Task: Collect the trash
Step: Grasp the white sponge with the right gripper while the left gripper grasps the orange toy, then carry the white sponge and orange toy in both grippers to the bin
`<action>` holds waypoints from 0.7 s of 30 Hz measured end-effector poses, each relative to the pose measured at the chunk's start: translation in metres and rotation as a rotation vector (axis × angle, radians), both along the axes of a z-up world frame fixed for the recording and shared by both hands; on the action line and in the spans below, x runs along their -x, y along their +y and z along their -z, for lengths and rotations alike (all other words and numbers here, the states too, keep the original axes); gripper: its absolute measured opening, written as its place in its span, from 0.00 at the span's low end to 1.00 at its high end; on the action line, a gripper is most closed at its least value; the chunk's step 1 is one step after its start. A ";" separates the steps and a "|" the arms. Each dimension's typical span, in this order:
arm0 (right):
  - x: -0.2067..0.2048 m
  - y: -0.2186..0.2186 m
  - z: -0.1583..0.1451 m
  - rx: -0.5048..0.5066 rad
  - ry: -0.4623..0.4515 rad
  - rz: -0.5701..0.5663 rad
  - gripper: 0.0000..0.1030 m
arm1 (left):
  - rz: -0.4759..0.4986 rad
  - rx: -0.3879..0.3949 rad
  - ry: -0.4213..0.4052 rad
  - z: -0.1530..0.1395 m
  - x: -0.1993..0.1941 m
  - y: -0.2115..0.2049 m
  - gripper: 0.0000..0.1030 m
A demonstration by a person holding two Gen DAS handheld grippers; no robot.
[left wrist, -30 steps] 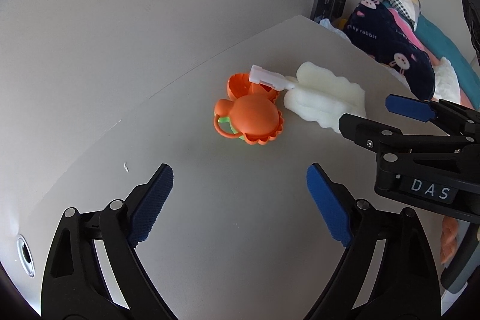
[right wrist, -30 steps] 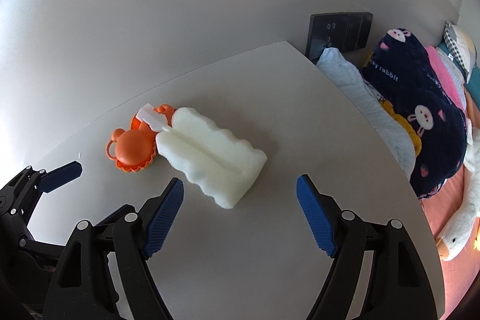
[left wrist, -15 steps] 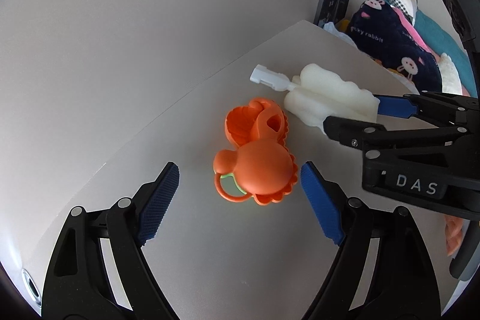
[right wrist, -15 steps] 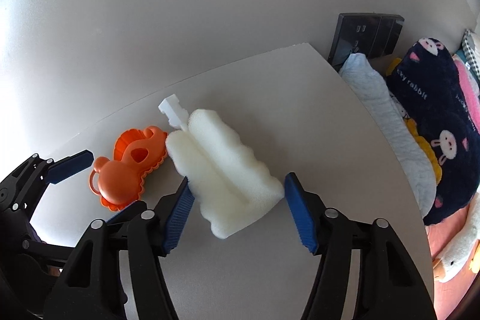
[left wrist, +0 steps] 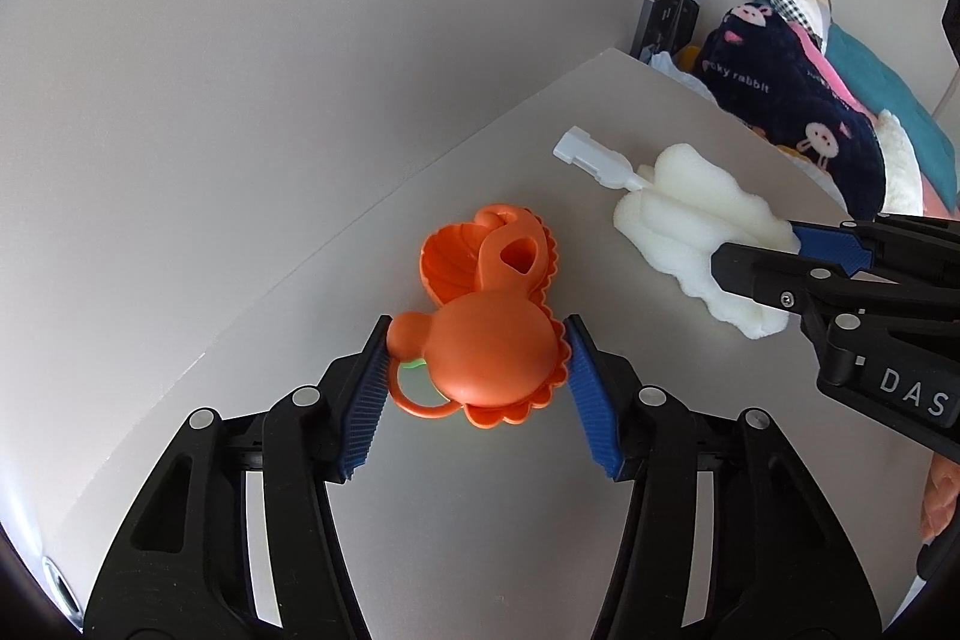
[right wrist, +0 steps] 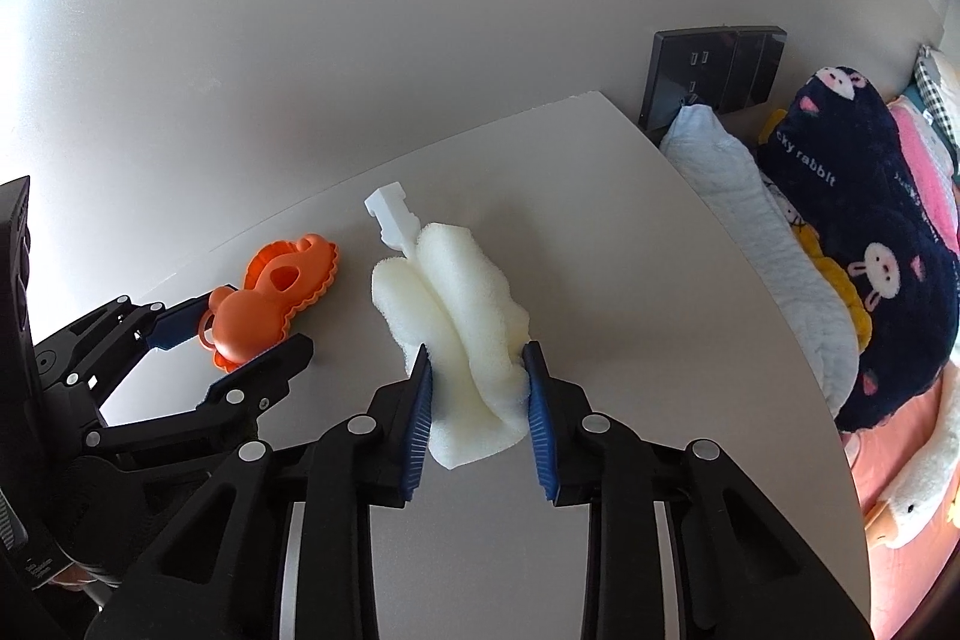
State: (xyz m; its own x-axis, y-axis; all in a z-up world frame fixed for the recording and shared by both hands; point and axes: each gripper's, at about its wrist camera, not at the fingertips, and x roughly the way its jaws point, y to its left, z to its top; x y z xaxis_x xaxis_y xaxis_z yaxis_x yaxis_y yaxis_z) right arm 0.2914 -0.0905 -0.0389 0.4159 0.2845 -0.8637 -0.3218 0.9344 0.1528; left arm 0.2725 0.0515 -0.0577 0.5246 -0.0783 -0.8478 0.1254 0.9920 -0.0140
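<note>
Left claw: jaws just closing, blue pads pressing both flanks of the orange scalloped plastic toy at 6 o'clock on the grey surface. Right claw: jaws likewise closing, squeezing the white wavy foam brush head at its near end, at 3 o'clock of the toy. 2 items gripped, apparently for lifting away.

On the black body of the right gripper, seen from the left wrist view at the right edge, white capital letters read "DAS". Over on the far right, past the table's edge, a dark navy cushion with little rabbit faces carries white lettering: "cky rabbit" is what shows in both views, the first letters being cut off by a fold. Low at the left edge of the right wrist view, a few lines of tiny white print stand on a black part, too small to read.
</note>
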 end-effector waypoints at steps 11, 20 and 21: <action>0.042 -0.016 -0.021 -0.032 -0.011 0.035 0.27 | 0.037 -0.001 -0.034 -0.022 0.037 -0.018 0.53; 0.094 -0.054 -0.045 -0.055 -0.031 0.071 0.27 | 0.072 0.009 -0.061 -0.045 0.083 -0.039 0.53; 0.100 -0.059 -0.047 -0.058 -0.033 0.074 0.27 | 0.079 0.008 -0.063 -0.048 0.088 -0.043 0.53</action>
